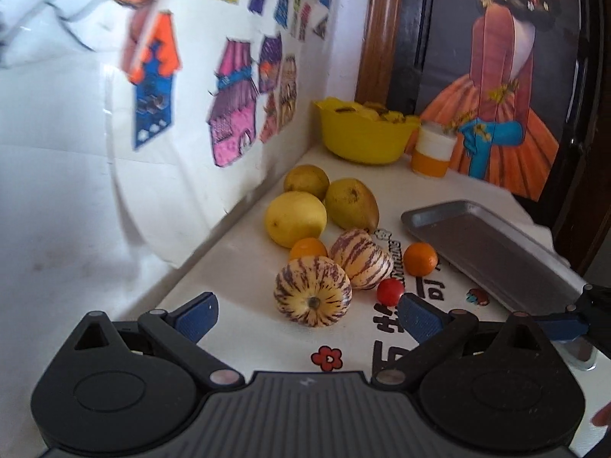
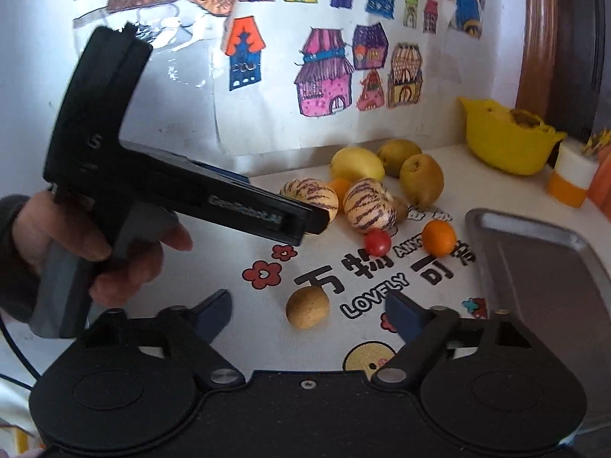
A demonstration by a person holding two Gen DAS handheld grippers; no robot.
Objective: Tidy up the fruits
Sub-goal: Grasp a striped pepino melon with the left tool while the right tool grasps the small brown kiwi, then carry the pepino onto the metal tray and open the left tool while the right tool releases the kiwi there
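Note:
Fruit lies loose on a white printed table top. In the left wrist view my left gripper [image 1: 309,316] is open, and a striped melon [image 1: 313,292] sits just ahead between its fingers, untouched. Behind it are a second striped melon [image 1: 362,259], a cherry tomato [image 1: 390,291], two oranges [image 1: 420,257], a lemon [image 1: 296,217] and two pears [image 1: 351,204]. In the right wrist view my right gripper [image 2: 308,313] is open around a small brown fruit [image 2: 307,307], its pads clear of it. A grey metal tray [image 2: 542,267] lies empty at the right.
A yellow bowl [image 1: 362,133] of fruit and an orange-and-white cup [image 1: 433,149] stand at the back by a framed picture. A wall with children's drawings borders the table on the left. A hand [image 2: 95,244] holds the left gripper [image 2: 317,223], which reaches in over the table.

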